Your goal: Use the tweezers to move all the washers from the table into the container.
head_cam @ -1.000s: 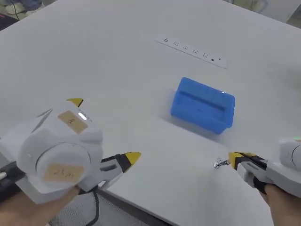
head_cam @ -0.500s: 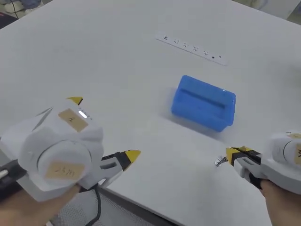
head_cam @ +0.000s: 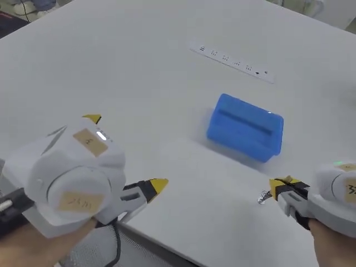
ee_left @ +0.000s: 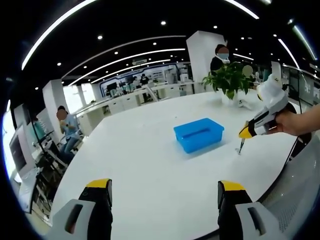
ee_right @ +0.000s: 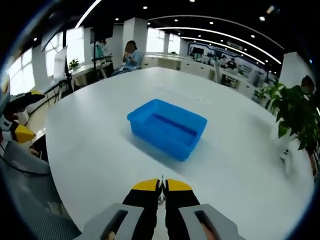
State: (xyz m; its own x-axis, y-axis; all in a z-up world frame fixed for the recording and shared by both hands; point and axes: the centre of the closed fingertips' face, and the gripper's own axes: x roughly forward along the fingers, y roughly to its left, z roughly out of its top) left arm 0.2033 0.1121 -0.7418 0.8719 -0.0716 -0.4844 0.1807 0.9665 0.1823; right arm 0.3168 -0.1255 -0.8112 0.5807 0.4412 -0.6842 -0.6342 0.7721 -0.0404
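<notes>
The blue container stands on the white table, right of the middle. It is seen too in the left gripper view and the right gripper view. My right gripper is near the table's front edge, shut on thin metal tweezers. Their tips point down at the tabletop short of the container. A small silvery bit sits at the tips, too small to tell whether it is a washer. The tweezers stick out between the shut jaws. My left gripper hangs open and holds nothing at the front left.
A white power strip lies behind the container. A potted plant stands at the table's far end, and people sit or stand at desks beyond. A cable hangs below the front edge by the left gripper.
The head camera has shifted a little. The right gripper with the tweezers stays at the same spot in front of the container. The left gripper has not moved.
</notes>
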